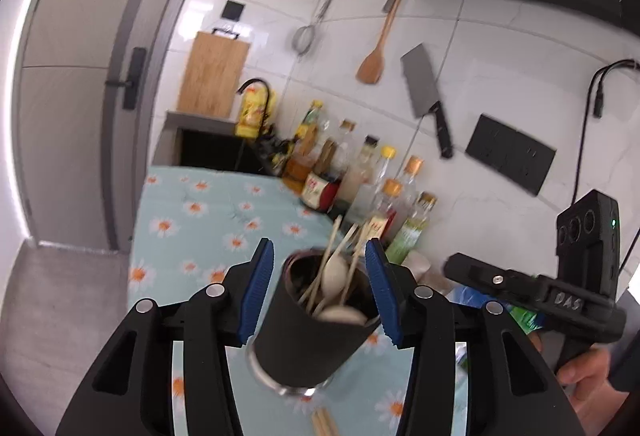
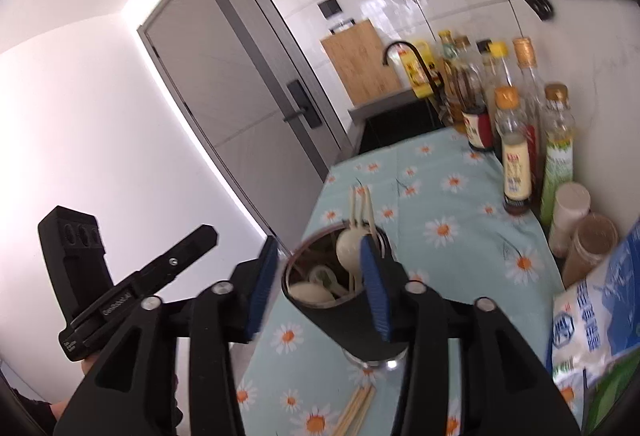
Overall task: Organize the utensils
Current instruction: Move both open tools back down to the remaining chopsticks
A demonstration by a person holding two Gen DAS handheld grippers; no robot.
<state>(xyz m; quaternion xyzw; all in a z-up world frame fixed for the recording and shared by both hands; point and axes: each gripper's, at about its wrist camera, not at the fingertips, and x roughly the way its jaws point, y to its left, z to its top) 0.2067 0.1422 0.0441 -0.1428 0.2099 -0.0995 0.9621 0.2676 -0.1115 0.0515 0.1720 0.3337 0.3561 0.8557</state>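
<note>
A black utensil cup (image 1: 308, 340) with a steel base stands on the daisy tablecloth (image 1: 208, 212). It holds white spoons (image 1: 335, 272) and pale chopsticks (image 1: 332, 240). My left gripper (image 1: 320, 288) is open with its blue pads on either side of the cup's rim. In the right wrist view the same cup (image 2: 344, 320) sits between the open blue pads of my right gripper (image 2: 320, 284); whether a pad touches it I cannot tell. Loose wooden chopsticks (image 2: 356, 412) lie on the cloth in front of the cup, also in the left wrist view (image 1: 325, 421).
Oil and sauce bottles (image 1: 372, 180) line the wall at the back right. Two jars (image 2: 580, 232) and a blue-white bag (image 2: 600, 320) sit on the right. A cleaver (image 1: 428, 96), wooden spatula (image 1: 376, 48) and cutting board (image 1: 214, 76) are at the wall. A sink (image 2: 396, 124) lies beyond the cloth.
</note>
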